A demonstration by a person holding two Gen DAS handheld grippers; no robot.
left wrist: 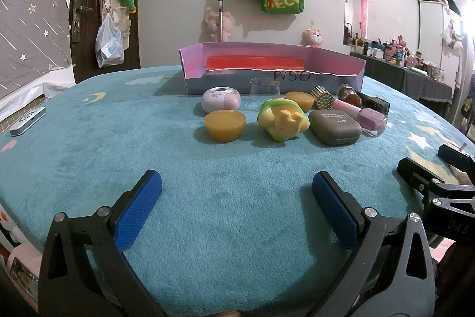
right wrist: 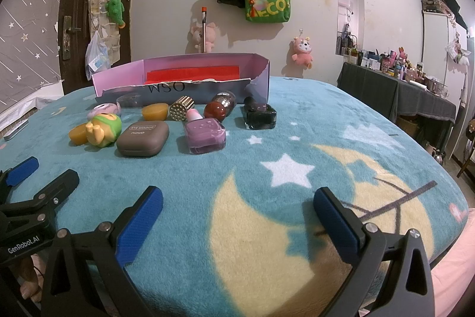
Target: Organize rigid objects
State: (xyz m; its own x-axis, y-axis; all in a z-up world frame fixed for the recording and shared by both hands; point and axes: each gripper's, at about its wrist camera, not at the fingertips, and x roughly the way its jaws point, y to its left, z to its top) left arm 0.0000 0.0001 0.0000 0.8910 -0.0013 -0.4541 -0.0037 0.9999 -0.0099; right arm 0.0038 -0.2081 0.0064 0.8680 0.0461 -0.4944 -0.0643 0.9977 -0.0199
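Observation:
Small objects lie on a teal blanket in front of an open pink box [left wrist: 273, 57] [right wrist: 184, 64] with a red lining. They include a yellow-green toy figure [left wrist: 282, 119] [right wrist: 102, 128], a grey eye shadow case [left wrist: 335, 127] [right wrist: 143, 138], two orange half-domes [left wrist: 225, 126] [left wrist: 299, 100], a pink round case [left wrist: 221, 98], a clear glass [left wrist: 264, 92], a purple polish bottle [right wrist: 204, 132] and a black bottle [right wrist: 259, 115]. My left gripper [left wrist: 237, 192] is open and empty, short of the objects. My right gripper [right wrist: 237, 207] is open and empty over the moon print.
A white remote-like device [left wrist: 28, 121] lies at the blanket's left edge. A gold studded cylinder [right wrist: 181, 108] and a red-brown round object [right wrist: 215, 110] lie near the box. A cluttered dark table [right wrist: 397, 85] stands at the right. A door [left wrist: 89, 5] is at the back left.

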